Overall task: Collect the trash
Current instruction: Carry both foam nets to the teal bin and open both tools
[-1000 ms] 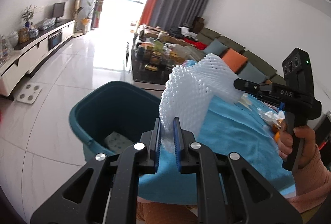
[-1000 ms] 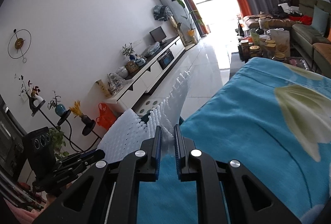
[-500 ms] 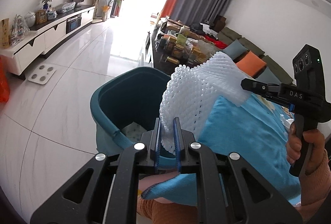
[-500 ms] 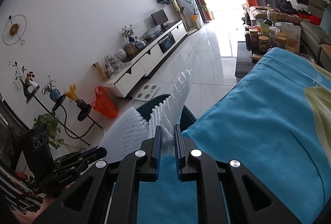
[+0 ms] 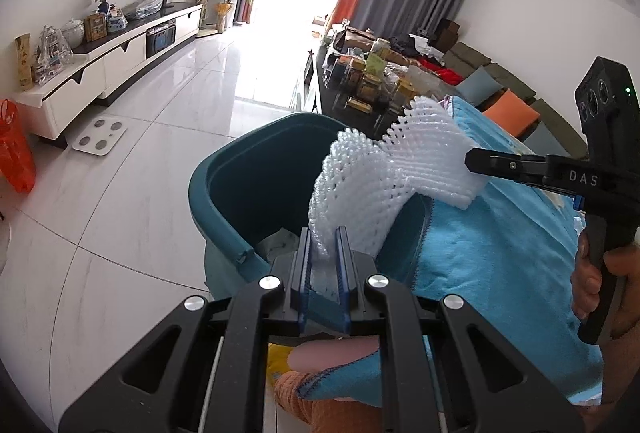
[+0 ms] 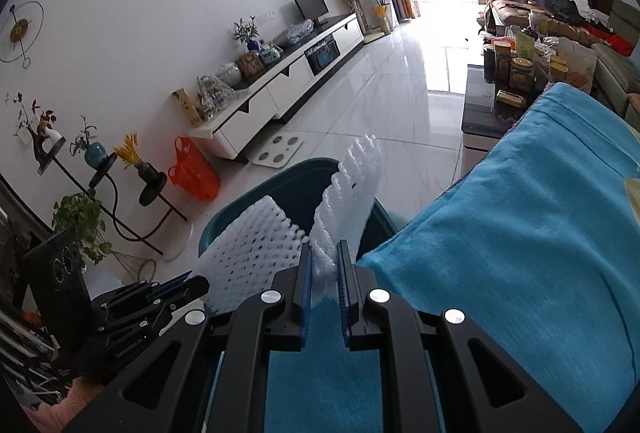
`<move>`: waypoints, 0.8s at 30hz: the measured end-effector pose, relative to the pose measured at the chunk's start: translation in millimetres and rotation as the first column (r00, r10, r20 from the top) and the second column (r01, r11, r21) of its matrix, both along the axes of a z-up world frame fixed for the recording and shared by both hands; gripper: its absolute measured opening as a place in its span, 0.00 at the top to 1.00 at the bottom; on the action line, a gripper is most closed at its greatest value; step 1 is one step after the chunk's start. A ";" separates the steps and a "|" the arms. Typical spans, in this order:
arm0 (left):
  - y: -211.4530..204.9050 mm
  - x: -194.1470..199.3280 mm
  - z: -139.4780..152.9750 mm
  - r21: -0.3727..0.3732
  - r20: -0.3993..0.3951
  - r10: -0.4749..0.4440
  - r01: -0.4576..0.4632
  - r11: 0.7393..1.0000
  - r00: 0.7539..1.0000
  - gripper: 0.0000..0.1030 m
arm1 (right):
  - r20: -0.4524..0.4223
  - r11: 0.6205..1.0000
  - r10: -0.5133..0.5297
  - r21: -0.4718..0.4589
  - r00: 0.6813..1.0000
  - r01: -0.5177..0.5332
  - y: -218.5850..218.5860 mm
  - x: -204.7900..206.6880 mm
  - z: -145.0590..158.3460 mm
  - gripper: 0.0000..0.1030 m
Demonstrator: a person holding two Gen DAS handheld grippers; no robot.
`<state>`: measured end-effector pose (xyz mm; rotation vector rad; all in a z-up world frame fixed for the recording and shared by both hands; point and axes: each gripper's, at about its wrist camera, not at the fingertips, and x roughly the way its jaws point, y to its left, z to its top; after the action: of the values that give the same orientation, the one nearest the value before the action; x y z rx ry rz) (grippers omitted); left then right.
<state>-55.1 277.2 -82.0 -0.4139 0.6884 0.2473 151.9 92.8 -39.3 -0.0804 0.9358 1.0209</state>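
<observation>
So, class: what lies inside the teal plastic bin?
Inside the teal plastic bin, some pale crumpled trash shows at the bottom; the white foam net and left gripper hide the rest.

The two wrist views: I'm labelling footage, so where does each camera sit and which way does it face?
Left wrist: on the left gripper, facing the bin; the hand holding the right gripper shows.
Right wrist: on the right gripper, facing the bin over the blue cloth; the left gripper shows.
Shared: foam net, bin.

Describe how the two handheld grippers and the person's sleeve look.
Both grippers, left and right, are matte black with blue finger pads and silver screw heads. The right one carries white "DAS" lettering and a green light. The sleeve is pink knit.
</observation>
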 end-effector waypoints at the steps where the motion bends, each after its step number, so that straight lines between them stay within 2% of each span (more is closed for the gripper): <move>1: 0.4 1.1 -1.4 0.002 -0.006 0.003 -0.003 1.000 1.000 0.88 | 0.000 1.000 0.003 -0.005 1.000 -0.003 3.6 0.2 -0.4 0.89; 9: 0.5 17.8 -7.9 -0.013 -0.033 -0.001 0.001 1.000 0.999 0.87 | -0.012 0.998 0.035 -0.060 0.999 -0.036 22.3 3.5 -11.1 0.87; 14: 3.0 26.7 -11.8 -0.019 -0.039 0.003 -0.004 1.000 0.999 0.81 | -0.046 0.996 0.039 -0.077 0.998 -0.043 30.7 4.5 -18.9 0.84; 18: 5.5 30.7 -13.7 -0.018 -0.034 0.014 -0.015 1.000 0.999 0.67 | -0.053 0.997 0.032 -0.068 0.998 -0.036 30.7 6.7 -19.8 0.73; 24: -0.5 30.2 -7.9 0.005 -0.011 0.020 -0.020 1.000 1.000 0.64 | -0.057 0.998 0.039 -0.047 0.998 -0.041 28.3 5.9 -19.0 0.67</move>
<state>-24.9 276.6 -90.0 -0.4150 0.6945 0.2703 157.9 121.1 -58.3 -0.1113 1.0138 1.0422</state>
